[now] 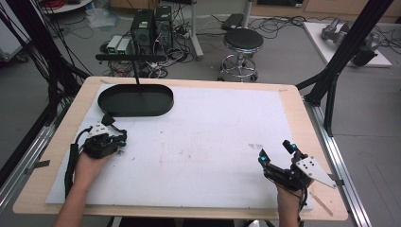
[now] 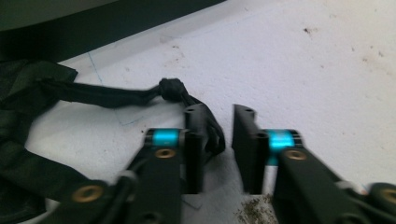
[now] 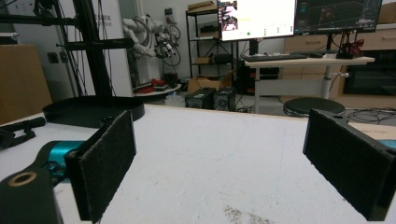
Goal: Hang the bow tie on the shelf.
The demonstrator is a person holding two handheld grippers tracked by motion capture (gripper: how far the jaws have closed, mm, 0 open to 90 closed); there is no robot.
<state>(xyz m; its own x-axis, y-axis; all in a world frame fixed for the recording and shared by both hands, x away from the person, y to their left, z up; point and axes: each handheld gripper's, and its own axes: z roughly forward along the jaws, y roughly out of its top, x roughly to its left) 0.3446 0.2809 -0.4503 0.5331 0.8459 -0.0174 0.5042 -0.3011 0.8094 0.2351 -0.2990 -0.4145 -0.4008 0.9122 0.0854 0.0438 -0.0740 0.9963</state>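
Both grippers sit low over the white sheet (image 1: 208, 142) that covers the wooden table (image 1: 293, 101), and we hold one in each hand. Our left gripper (image 2: 218, 135) is at the sheet's left side, just below the black oval tray (image 1: 135, 100); its jaws stand a narrow gap apart with nothing between them, so we call it slightly parted rather than closed. A black knotted cord (image 2: 170, 88) lies on the sheet right at that gripper: it runs in from a dark fabric item (image 2: 23, 116) at the left of the left gripper view, and its looped end passes against the outer side of the left-hand jaw (whether it truly touches the pad, we cannot tell). Our right gripper (image 1: 276, 152) rests near the sheet's lower right corner, well apart from the other one, its jaws spread wide and holding nothing; the right gripper view shows its two rough black pads (image 3: 105, 163) with bare sheet between them. Some dark specks mark the sheet close to both grippers. Beyond the table we see a round stool (image 1: 242, 41) on the floor.
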